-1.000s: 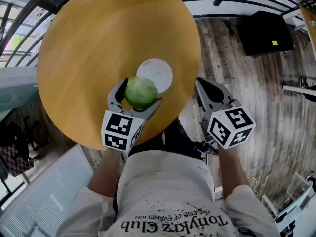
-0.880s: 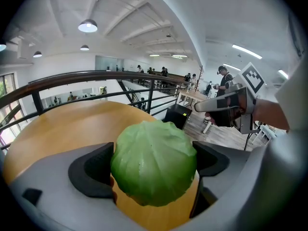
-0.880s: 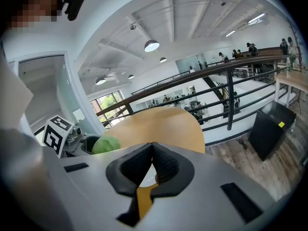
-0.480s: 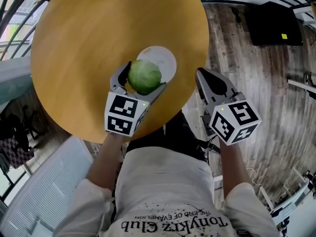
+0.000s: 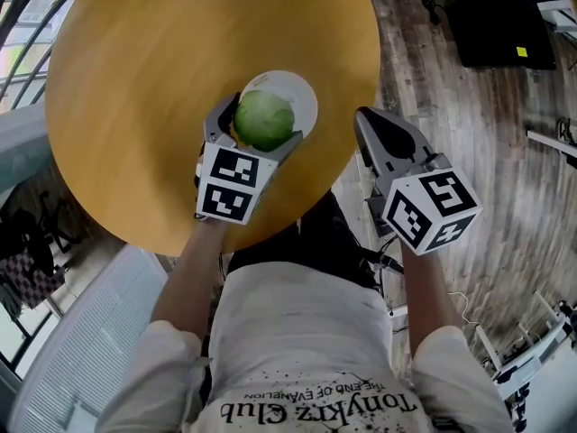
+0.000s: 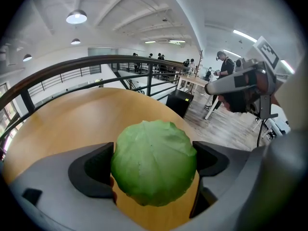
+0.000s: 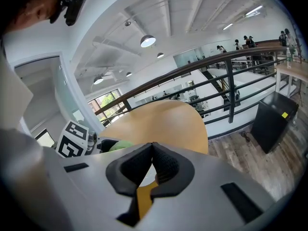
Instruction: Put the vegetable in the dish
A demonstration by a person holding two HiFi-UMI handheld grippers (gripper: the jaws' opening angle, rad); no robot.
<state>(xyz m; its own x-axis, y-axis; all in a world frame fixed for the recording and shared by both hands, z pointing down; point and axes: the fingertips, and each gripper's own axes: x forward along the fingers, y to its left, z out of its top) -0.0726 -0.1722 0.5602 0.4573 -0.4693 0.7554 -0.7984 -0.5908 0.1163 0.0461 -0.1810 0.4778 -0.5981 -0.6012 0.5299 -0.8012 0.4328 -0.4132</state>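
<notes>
Green cabbage [image 5: 264, 120] sits pinched between both jaws of the left gripper [image 5: 260, 126], one jaw pressed against each side of the head. From the head view it covers the near-left part of the white dish [image 5: 303, 96]; whether it touches the dish, I can't tell. The dish lies on the round wooden table [image 5: 135, 79], close to its near edge. Right of the dish, the right gripper [image 5: 368, 124] has its jaws pressed together on nothing, at the table's rim above the plank floor [image 5: 469, 142].

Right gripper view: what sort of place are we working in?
Probably an open mezzanine in an office-like building: a dark metal railing edges the grey wood-plank floor, with round pendant lamps overhead.
</notes>
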